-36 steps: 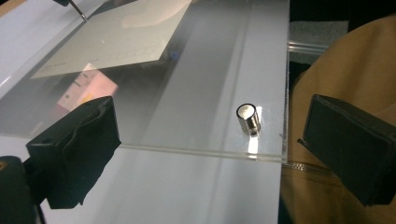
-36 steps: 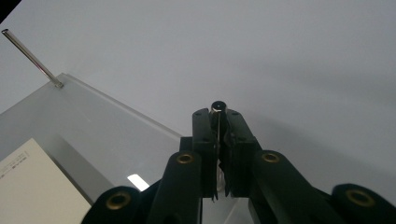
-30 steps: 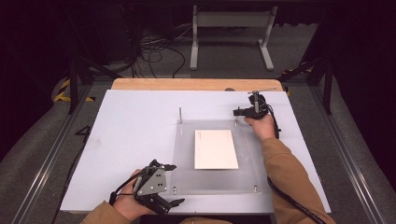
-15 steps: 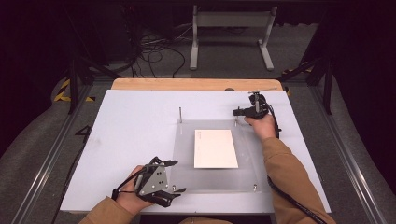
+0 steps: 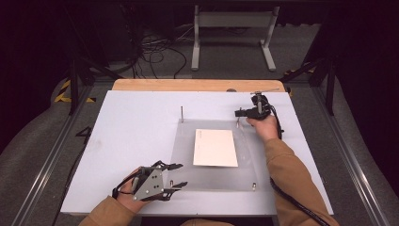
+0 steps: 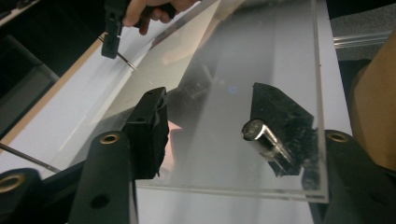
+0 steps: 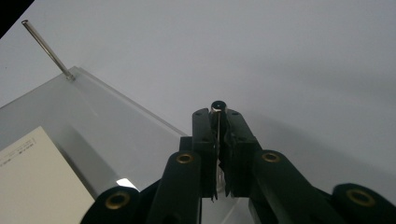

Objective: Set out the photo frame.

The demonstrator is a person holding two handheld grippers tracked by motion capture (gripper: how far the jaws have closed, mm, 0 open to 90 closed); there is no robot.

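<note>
Left gripper (image 6: 212, 135): jaws just closing, astride short steel peg (image 6: 261, 140), not touching. Right gripper (image 7: 218, 122): clamped on thin pin (image 7: 218, 140).

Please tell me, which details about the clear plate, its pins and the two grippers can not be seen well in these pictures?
- Printed line on the paper sheet: too small, sheet cut off by the edge, right gripper view.
- Whether the left gripper pads touch the short pin: unclear through the clear plate; jaws have just been closing.
- Base of the tall pin held by the right gripper: hidden by its jaws.
</note>
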